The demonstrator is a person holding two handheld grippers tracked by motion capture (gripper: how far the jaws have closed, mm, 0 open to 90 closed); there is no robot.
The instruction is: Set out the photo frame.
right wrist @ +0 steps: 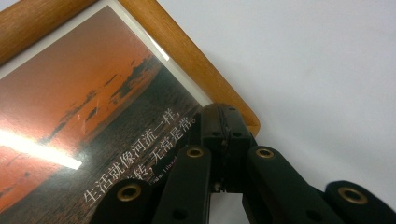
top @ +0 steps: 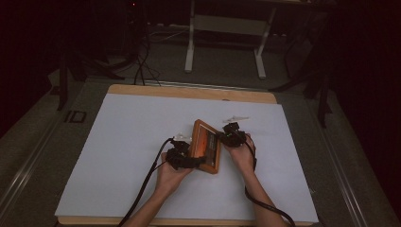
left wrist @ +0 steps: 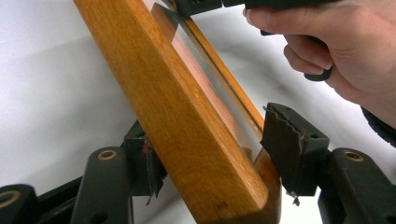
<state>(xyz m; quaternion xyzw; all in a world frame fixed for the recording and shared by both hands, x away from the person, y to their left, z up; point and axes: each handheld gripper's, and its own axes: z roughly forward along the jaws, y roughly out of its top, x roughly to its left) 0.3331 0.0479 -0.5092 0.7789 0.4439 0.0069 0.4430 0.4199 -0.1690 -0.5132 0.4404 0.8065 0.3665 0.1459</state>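
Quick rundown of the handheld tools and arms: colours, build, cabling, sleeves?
Both the left tool and the right tool are matte black, with linked arms carrying brass-ringed holes and ridged black pads. A black cable trails from the left one, another from the right. The forearms are bare, with no sleeves or gloves in sight.

Both forearms are bare, with no sleeves. Each black tool (top: 183, 158) has brass-ringed screw holes, ragged dark pads (left wrist: 292, 144) and a black trailing cable (top: 146, 182).

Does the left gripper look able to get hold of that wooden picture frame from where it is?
Probably yes. The left gripper already straddles the picture frame at its corner, one pad against the wood, the other just short, with nothing between. The right gripper is clamped on another corner.
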